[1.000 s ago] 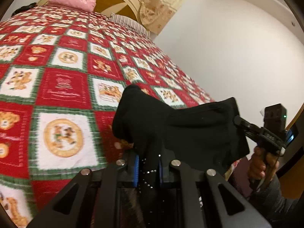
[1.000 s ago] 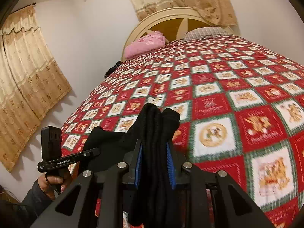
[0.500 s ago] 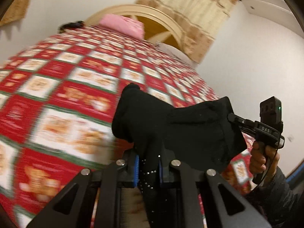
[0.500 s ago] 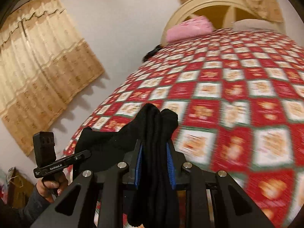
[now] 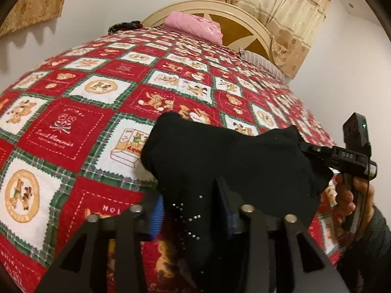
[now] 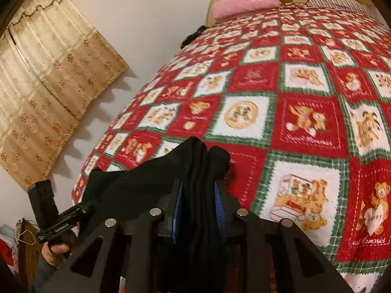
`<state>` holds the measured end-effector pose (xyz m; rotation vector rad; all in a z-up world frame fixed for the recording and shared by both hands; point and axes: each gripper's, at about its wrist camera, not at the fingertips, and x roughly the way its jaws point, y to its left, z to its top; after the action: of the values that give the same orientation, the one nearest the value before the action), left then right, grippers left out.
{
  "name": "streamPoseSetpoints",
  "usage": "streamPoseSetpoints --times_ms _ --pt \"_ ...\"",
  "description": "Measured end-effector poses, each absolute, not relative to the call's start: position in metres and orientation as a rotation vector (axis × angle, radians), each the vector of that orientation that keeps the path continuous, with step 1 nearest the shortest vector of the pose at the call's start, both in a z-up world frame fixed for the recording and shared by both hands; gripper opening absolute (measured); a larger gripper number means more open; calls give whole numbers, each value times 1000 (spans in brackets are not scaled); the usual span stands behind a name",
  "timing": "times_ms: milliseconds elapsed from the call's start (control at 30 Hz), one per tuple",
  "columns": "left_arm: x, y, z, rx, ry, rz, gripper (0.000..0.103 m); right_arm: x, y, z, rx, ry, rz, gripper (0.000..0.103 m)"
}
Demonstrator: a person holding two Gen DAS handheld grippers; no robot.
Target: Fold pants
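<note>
**Pants held above patchwork bed**

Before you lies a bed under a red, green and white bedspread (image 5: 73, 131). The black pants (image 5: 234, 161) hang bunched over its near edge. Your left gripper (image 5: 193, 210) is opening, cloth still between its jaws; your right gripper (image 6: 198, 207) is clamped on the pants.

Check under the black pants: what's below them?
Below the black pants lies the red patchwork bedspread, its squares visible around the bundle. The patch directly beneath is covered, so contact can't be judged. Fabric sits between both grippers' jaws; the left gripper is opening.
</note>
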<state>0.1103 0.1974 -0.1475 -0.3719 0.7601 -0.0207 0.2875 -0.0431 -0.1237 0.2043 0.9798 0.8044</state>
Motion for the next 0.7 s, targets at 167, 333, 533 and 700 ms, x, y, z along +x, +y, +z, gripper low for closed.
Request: streamPoseSetpoints --times_ms 167,333,533,700 --pt "103 199 -151 -345 753 48 68 285 -51 -128 179 979 766 33" --pt "92 199 -152 -347 737 95 75 286 -59 -135 162 985 724 43" --pt "83 197 -151 -342 744 131 79 284 -67 -138 151 979 699 51" --pt "69 189 -144 -311 748 172 80 277 -81 -134 142 949 616 52"
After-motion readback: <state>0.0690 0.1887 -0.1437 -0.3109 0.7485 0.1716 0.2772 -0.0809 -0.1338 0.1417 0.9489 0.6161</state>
